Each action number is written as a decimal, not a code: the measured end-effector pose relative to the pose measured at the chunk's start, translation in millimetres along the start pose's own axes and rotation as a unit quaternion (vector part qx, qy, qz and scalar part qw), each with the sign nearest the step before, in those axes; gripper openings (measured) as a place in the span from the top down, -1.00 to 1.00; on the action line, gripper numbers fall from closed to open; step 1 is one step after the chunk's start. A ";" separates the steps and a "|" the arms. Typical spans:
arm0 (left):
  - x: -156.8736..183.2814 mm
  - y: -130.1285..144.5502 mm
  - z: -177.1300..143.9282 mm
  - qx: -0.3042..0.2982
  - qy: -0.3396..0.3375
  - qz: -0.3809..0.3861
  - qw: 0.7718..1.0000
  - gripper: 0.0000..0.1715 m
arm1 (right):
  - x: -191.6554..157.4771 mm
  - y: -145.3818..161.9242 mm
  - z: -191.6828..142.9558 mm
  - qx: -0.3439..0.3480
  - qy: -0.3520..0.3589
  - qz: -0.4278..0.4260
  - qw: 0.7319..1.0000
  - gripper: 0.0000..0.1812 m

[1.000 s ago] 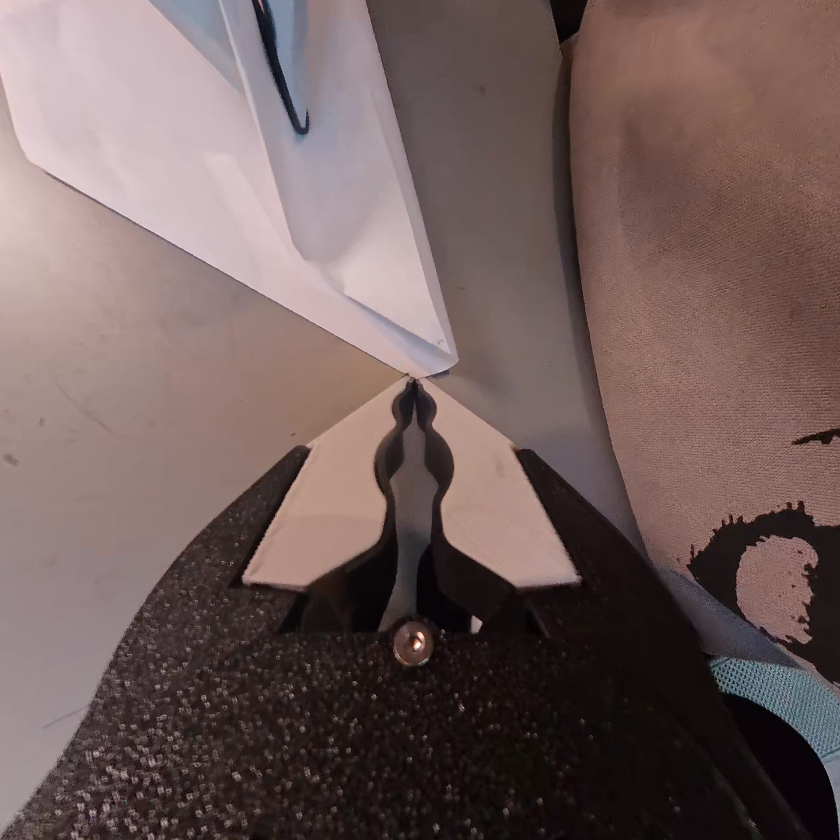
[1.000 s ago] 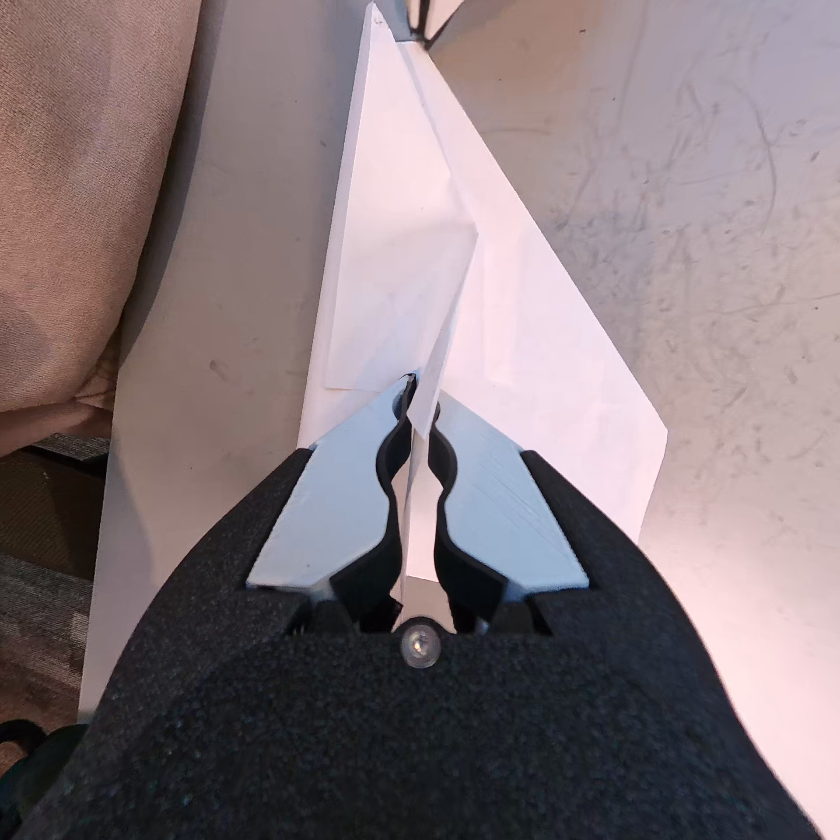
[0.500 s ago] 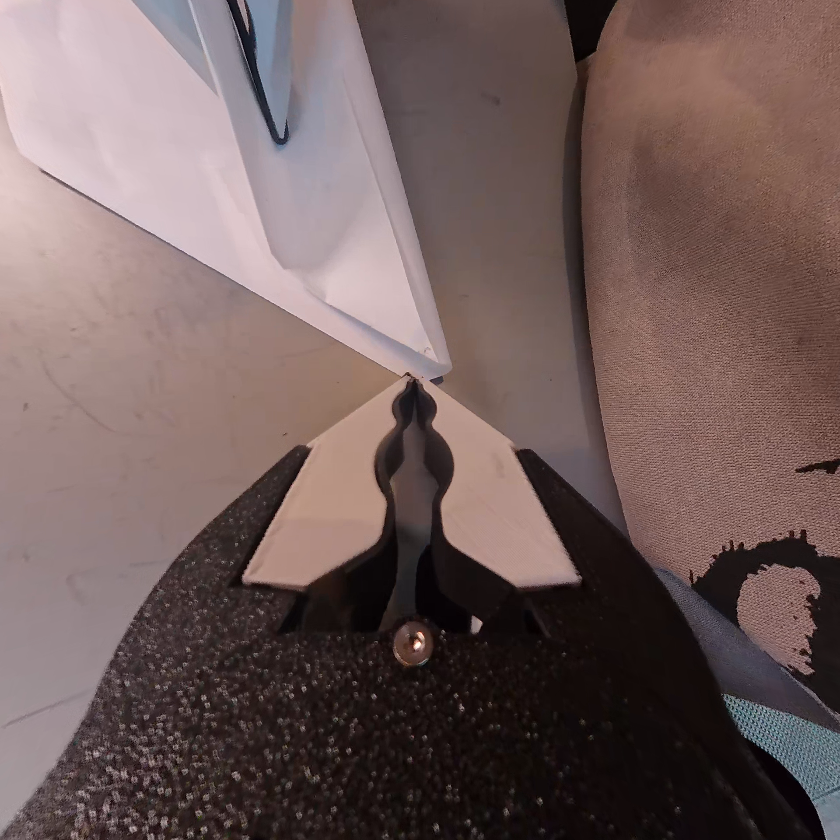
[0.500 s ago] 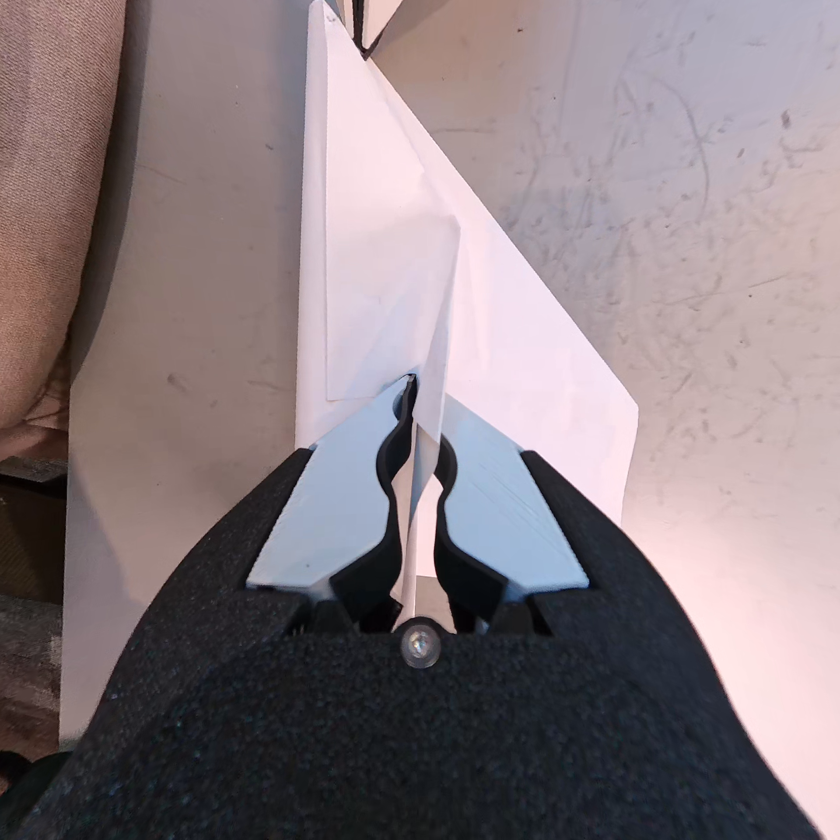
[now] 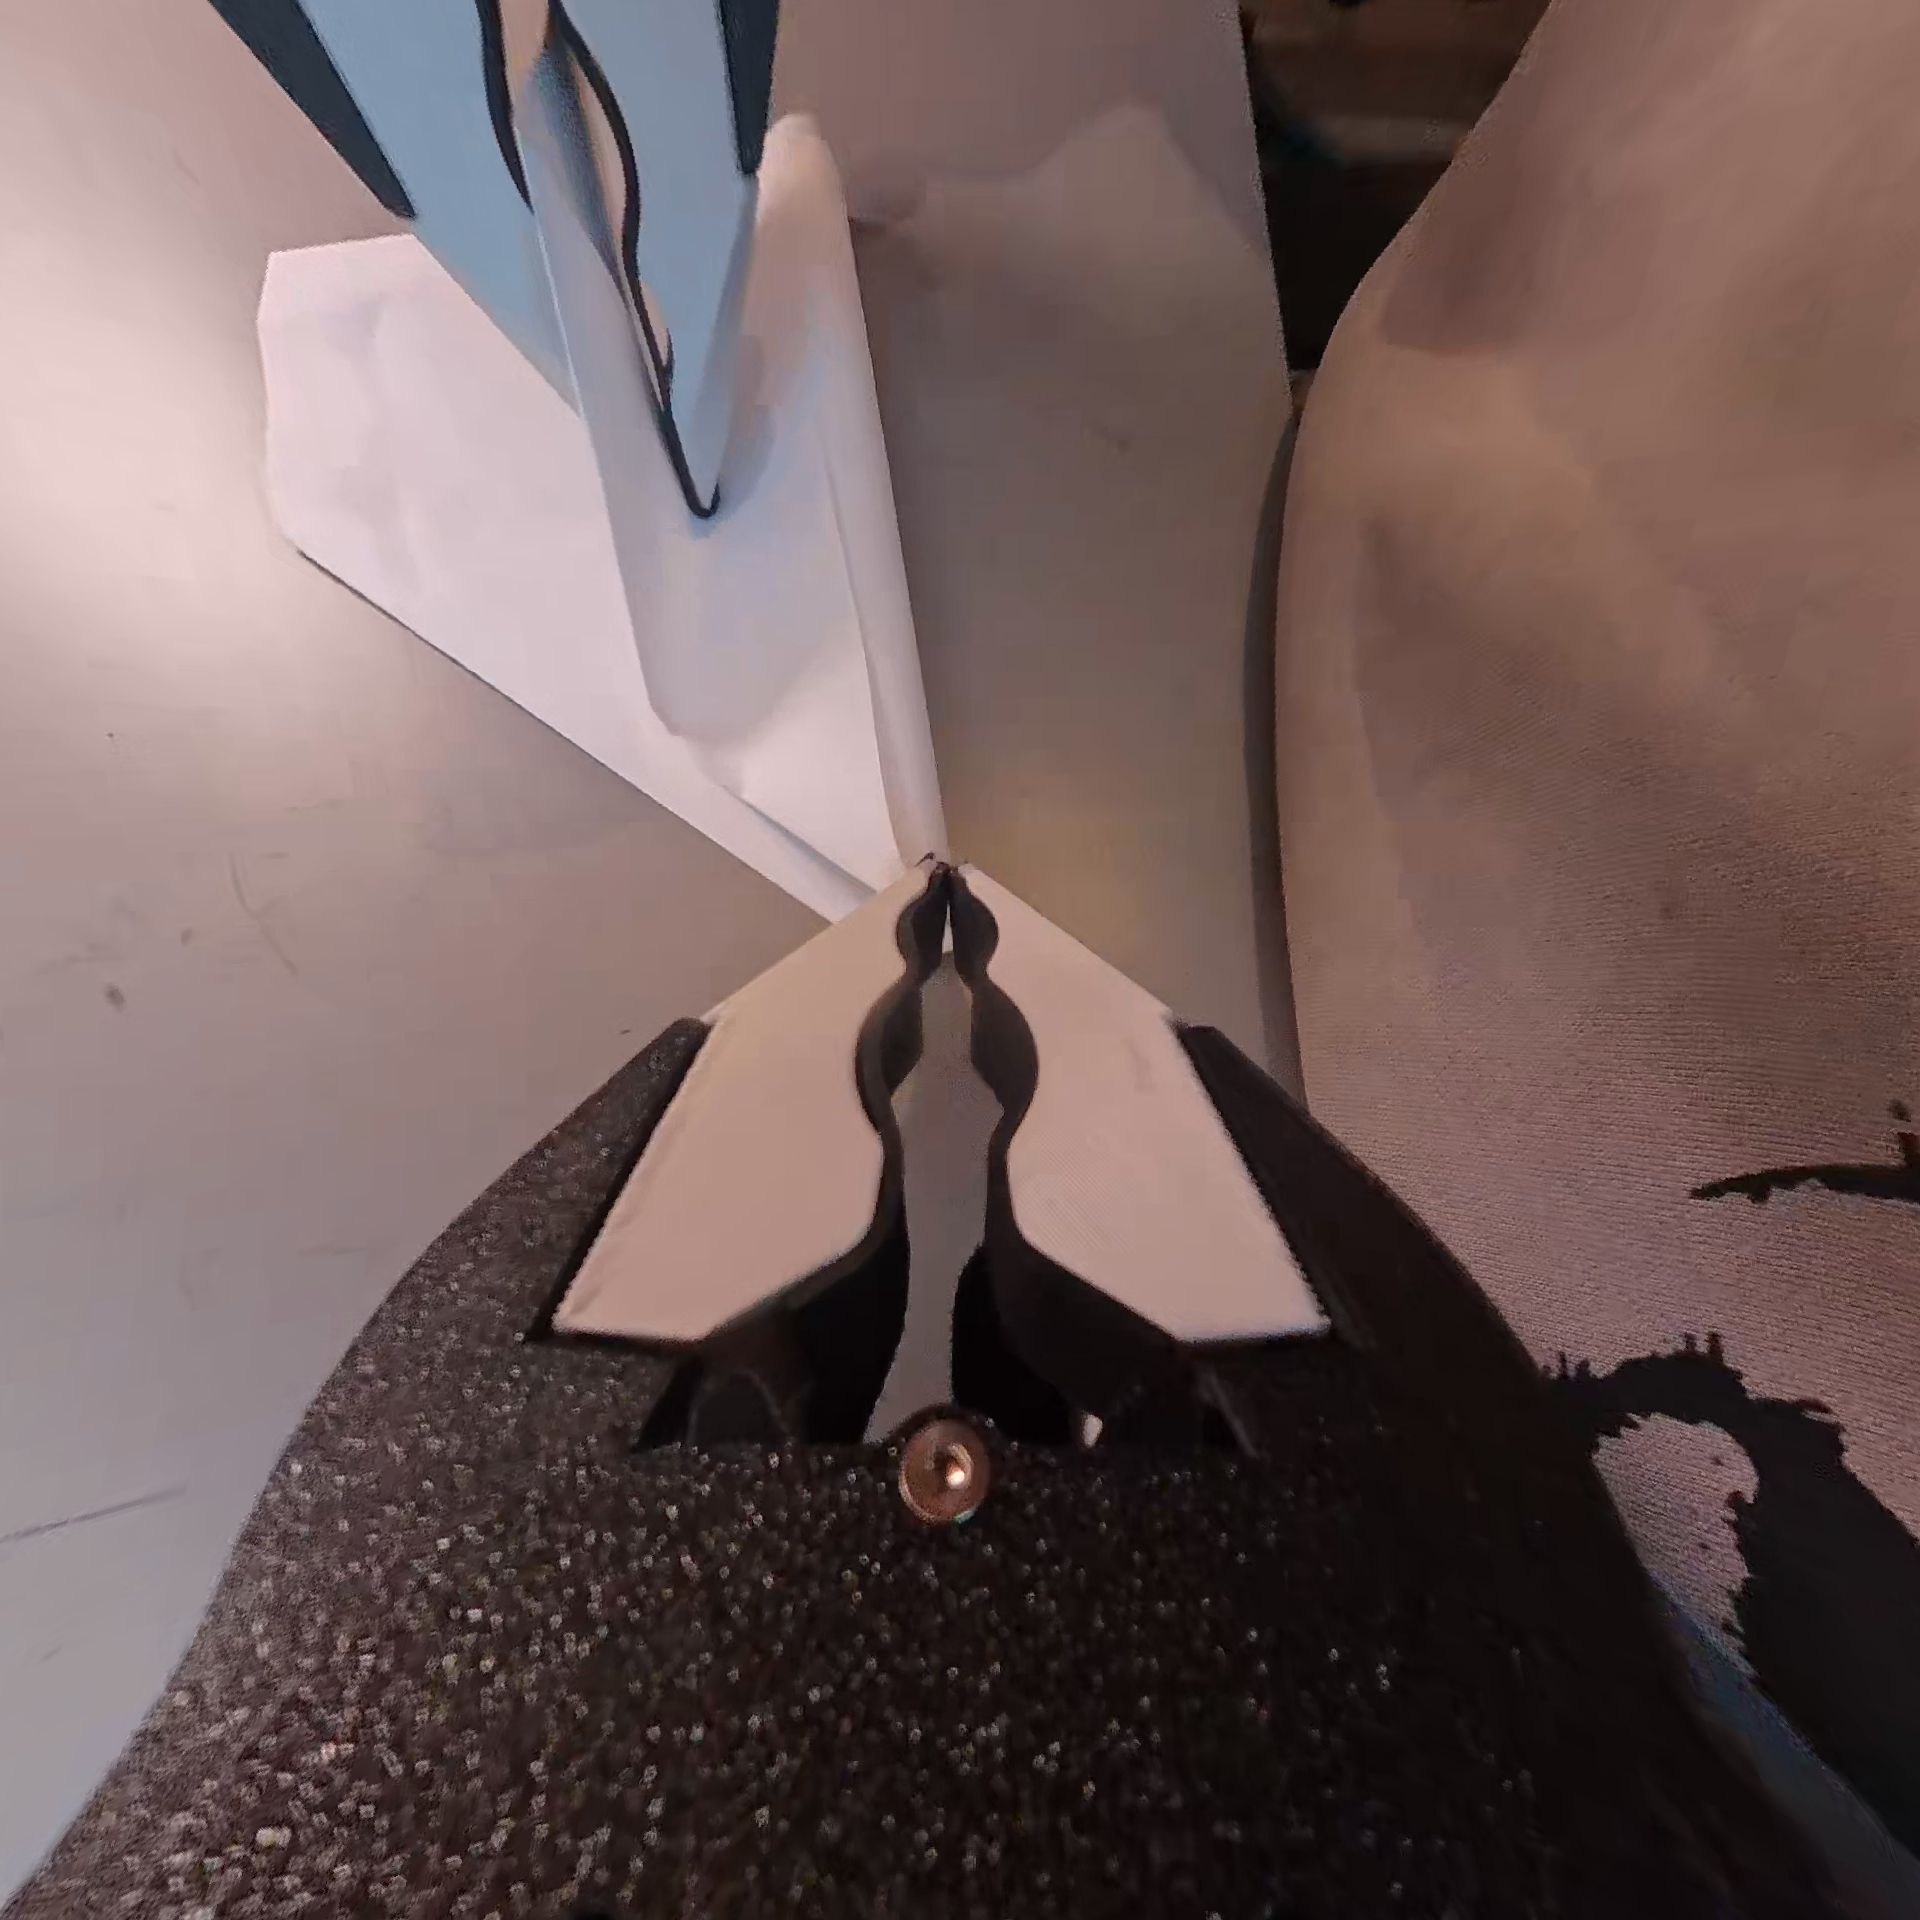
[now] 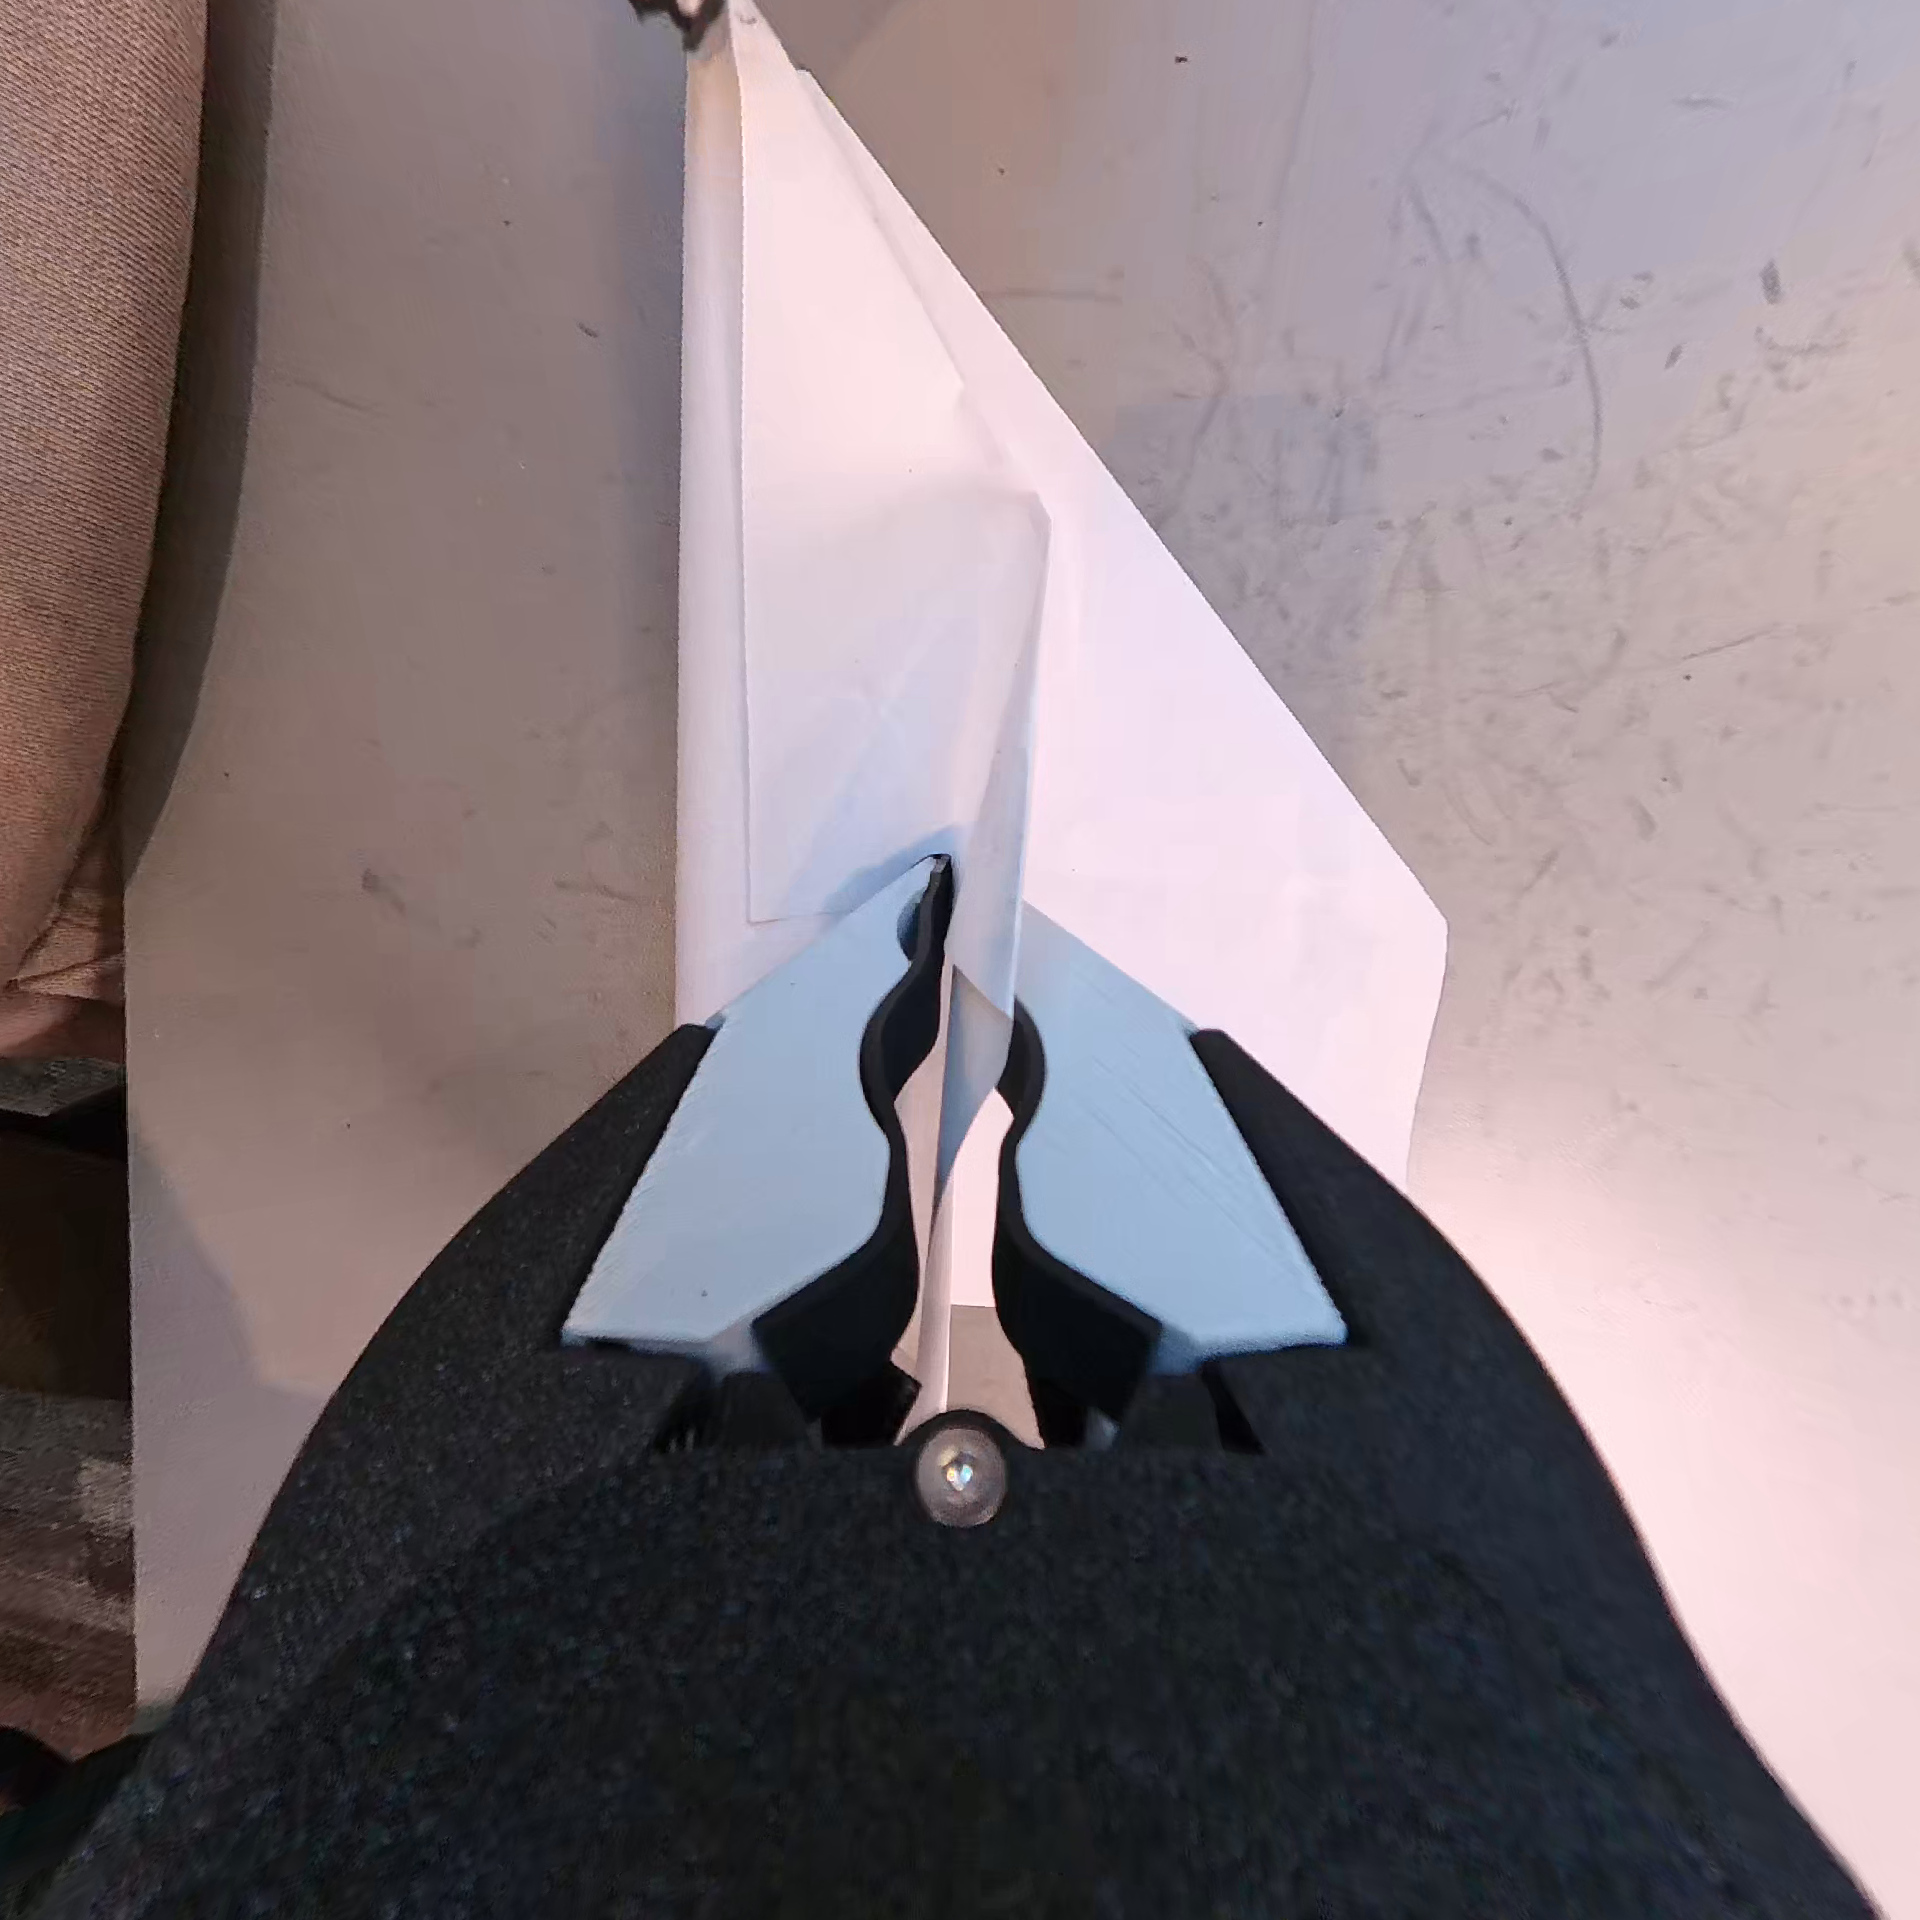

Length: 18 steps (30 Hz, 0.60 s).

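A folded white paper (image 5: 748, 623) lies on a scuffed pale table (image 5: 260, 935) and narrows to a point toward me. My left gripper (image 5: 940, 875) is shut, its tips pinching that pointed end. My right gripper (image 6: 948, 883) is shut on a raised flap of the same paper (image 6: 1195, 790), which stands upright between its fingers. The right gripper also shows in the left wrist view (image 5: 694, 499), pointing down onto the paper's middle. The left gripper's dark tips show at the paper's far point at the top of the right wrist view (image 6: 681, 12).
A person's beige garment (image 5: 1610, 727) with a black print fills the right of the left wrist view, just past the table edge. It shows again at the left of the right wrist view (image 6: 73, 468). The table edge (image 6: 135, 1039) runs close beside the paper. Some 12 cm of space lies between my two pairs of fingers.
The right gripper now shows larger and closer in the left wrist view. The paper has swung so its long edge runs straight away in the right wrist view. Both grippers stayed shut.
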<state>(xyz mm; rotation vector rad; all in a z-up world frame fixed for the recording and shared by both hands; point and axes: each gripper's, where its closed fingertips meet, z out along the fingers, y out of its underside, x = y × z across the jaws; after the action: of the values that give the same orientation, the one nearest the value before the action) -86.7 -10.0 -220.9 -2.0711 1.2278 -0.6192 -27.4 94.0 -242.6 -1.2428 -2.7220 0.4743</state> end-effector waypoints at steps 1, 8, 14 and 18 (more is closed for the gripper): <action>0.1 4.6 2.4 -0.009 -0.008 0.002 1.000 1.00 | -0.1 -0.1 0.0 -0.001 0.002 -0.001 1.000 1.00; -3.3 18.6 4.4 -0.030 -0.047 -0.022 0.998 1.00 | 0.8 -4.9 1.5 0.004 0.007 -0.010 1.000 1.00; -8.9 22.1 0.8 -0.028 -0.071 -0.053 0.996 1.00 | 4.9 -8.3 2.1 0.023 0.015 -0.002 1.000 1.00; -15.4 26.6 -2.5 -0.028 -0.084 -0.090 0.992 1.00 | 5.2 -10.1 3.1 0.034 0.012 0.005 0.999 1.00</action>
<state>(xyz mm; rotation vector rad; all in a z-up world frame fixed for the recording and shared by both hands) -110.9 -6.5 -239.7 -2.2475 0.9820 -0.4843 -38.8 91.0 -242.4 -1.2377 -2.6568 0.5441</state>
